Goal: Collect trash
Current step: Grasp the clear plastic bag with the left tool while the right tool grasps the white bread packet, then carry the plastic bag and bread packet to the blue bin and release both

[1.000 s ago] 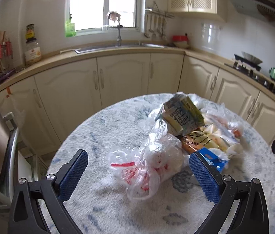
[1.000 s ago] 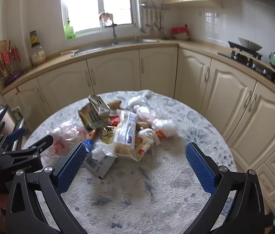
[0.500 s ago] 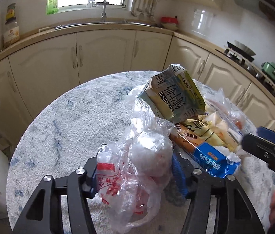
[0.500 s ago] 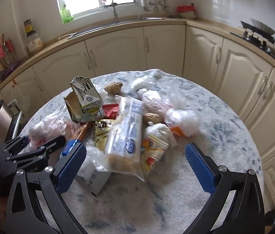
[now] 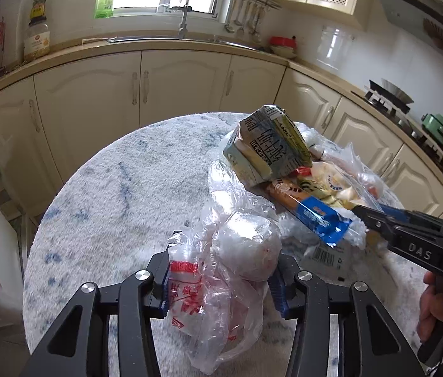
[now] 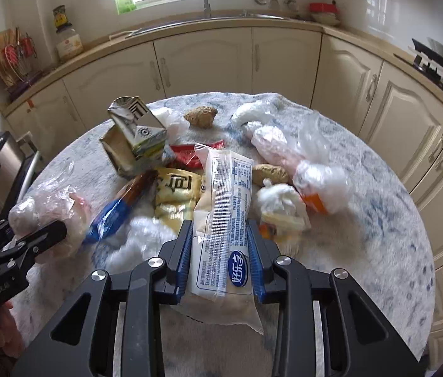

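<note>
At the bottom of the left wrist view, the left gripper (image 5: 221, 278) has its fingers pressed against a crumpled clear plastic bag (image 5: 221, 270) with red print. At the bottom centre of the right wrist view, the right gripper (image 6: 220, 251) clamps a long white snack packet (image 6: 224, 216). Both lie on the round counter (image 6: 363, 220). Beyond, mid-frame, a crushed milk carton (image 6: 133, 135) tops the remaining wrappers.
</note>
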A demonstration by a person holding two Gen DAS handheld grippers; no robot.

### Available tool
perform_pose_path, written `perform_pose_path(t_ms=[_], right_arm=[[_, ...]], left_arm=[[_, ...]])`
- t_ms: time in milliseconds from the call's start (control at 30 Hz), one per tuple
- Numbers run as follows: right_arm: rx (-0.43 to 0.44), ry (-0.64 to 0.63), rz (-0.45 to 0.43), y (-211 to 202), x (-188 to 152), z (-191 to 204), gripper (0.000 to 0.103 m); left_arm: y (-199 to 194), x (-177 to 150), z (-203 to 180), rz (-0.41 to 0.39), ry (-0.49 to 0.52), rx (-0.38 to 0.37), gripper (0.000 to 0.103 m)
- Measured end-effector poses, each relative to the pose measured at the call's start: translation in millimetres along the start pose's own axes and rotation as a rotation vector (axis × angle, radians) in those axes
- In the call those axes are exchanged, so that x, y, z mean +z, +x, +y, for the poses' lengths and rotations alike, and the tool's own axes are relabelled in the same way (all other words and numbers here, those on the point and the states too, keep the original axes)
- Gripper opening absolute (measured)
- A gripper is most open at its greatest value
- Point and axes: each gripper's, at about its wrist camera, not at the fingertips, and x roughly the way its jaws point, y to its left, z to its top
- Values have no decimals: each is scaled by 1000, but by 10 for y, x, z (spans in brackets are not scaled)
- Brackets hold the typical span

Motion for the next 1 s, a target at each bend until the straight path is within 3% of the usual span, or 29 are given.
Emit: perform_pose_path(t_ms=[367, 700, 1000], right_arm=[[167, 138, -98, -668, -371, -259, 32], [166, 158, -198, -1183, -452, -433, 32], [105, 216, -319, -1850, -620, -944, 32]], left_arm=[[-647, -428, -367, -62, 24, -24, 43], [-1155, -489, -863, -140, 100, -83, 43], [-1449, -425, -1574, -201, 213, -175, 43]])
